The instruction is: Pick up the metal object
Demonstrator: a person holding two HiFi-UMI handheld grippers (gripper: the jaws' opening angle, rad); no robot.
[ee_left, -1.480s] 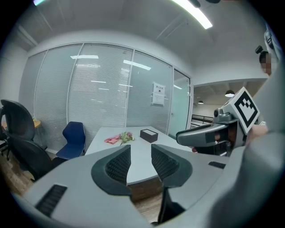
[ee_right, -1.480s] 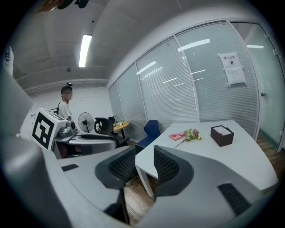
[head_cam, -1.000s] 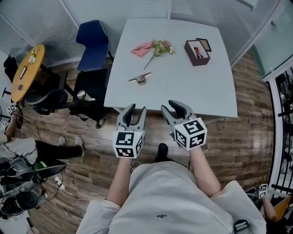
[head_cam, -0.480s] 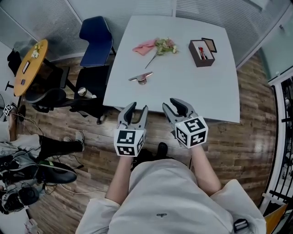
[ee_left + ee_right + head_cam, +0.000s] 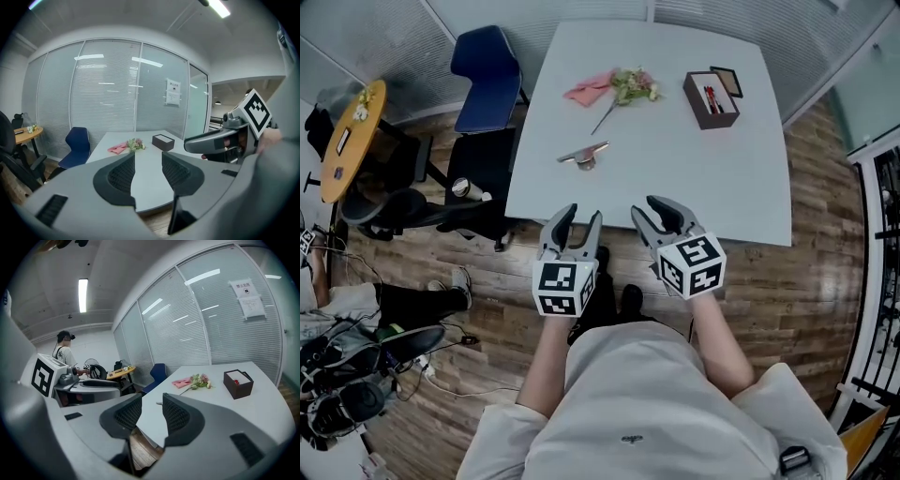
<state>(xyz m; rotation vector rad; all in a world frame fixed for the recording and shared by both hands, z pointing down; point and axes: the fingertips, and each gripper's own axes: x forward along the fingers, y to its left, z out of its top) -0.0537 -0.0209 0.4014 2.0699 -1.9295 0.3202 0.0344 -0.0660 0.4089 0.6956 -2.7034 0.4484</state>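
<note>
Head view: metal object [image 5: 583, 156] lies on worktop [image 5: 694, 173], straight ahead of left tongs [image 5: 582, 217], well apart. Left tongs just been opening, nothing between; right tongs [image 5: 651, 210] released, empty.

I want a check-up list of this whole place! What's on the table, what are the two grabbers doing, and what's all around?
Surface: white table, mostly bare.
Job's things: metal object lies on the table's left part, untouched.
Clutter: pink cloth, flower sprig beside it, open brown box to the far right.
Grippers: left gripper empty, its fingers have just been opening; right gripper open, empty; both are at the table's near edge.
Cables: thin cables on the wood floor at the left.
Surroundings: blue chair, black office chair, round yellow table, glass walls with blinds, another person standing.
</note>
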